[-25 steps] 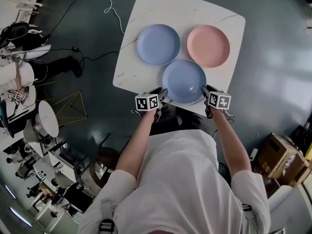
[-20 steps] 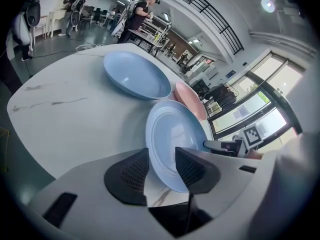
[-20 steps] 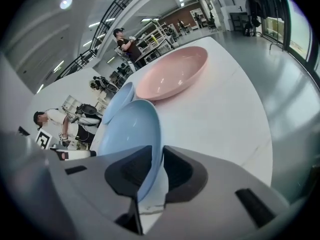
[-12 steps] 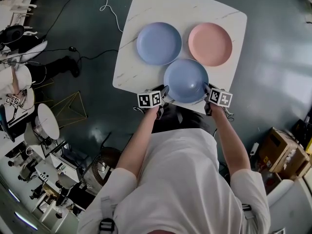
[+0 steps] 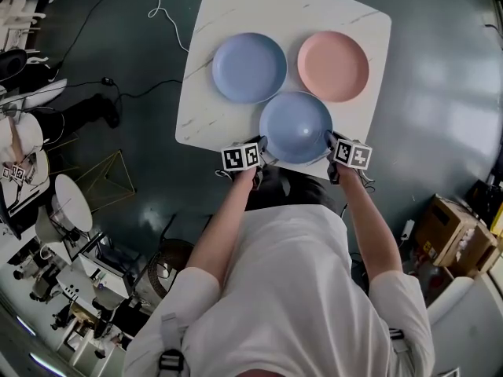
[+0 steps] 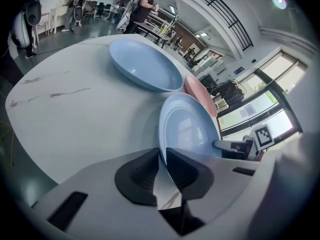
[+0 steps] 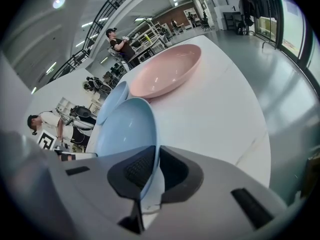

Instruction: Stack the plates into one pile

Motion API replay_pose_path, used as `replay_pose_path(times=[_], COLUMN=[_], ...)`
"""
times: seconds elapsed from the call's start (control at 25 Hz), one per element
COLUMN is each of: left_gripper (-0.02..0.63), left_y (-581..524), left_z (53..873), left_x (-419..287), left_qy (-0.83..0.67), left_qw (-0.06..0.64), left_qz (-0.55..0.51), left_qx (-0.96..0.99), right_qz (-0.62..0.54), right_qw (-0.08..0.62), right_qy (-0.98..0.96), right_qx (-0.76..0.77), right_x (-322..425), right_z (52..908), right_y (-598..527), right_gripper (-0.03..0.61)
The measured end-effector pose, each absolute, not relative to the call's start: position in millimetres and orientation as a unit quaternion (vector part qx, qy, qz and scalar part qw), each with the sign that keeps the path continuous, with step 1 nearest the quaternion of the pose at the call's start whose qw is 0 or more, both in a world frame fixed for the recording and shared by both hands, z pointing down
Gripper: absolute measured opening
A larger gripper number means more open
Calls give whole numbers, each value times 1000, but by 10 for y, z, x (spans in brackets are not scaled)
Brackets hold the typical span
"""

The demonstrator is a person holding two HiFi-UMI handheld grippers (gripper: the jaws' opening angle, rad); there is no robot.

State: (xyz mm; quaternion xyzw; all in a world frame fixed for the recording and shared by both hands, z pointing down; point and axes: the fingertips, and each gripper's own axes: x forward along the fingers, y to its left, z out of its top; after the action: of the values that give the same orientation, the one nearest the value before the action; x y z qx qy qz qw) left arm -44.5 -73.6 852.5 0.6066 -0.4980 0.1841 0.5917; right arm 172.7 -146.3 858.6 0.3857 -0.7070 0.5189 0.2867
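Both pairs of jaws have just been closing. The left gripper (image 5: 262,144) clamps the near blue plate's (image 5: 295,126) rim at eight o'clock, the right gripper (image 5: 329,140) at four.

We look from the head steeply down on the table (image 5: 236,14), from well above. The cameras on the left gripper (image 5: 263,149) and the right gripper (image 5: 330,143) look along their own jaws, very close to the near blue plate (image 5: 295,126) between the two claws. All three views share this plate.
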Motion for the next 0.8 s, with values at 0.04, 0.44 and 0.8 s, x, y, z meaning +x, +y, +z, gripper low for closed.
replay_pose_path(times=[0.04,0.44,0.8], left_gripper=[55,55,55], left_y=[-740,-754,-975], left_z=[8518,8244,7889], left_x=[-441,-455,-695], left_qy=[-497,-480,-480], left_qw=[593,584,569], left_qz=[182,163,139], left_qx=[607,634,653], right_qz=[520,504,483], right_qw=[287,294,290], right_qy=[-706,-711,-726], right_qx=[386,394,394], right_x=[1739,1737,1490], right_z=[8583,8353,7986], right_y=[-1451,-1400,-1636], right_gripper=[44,44,44])
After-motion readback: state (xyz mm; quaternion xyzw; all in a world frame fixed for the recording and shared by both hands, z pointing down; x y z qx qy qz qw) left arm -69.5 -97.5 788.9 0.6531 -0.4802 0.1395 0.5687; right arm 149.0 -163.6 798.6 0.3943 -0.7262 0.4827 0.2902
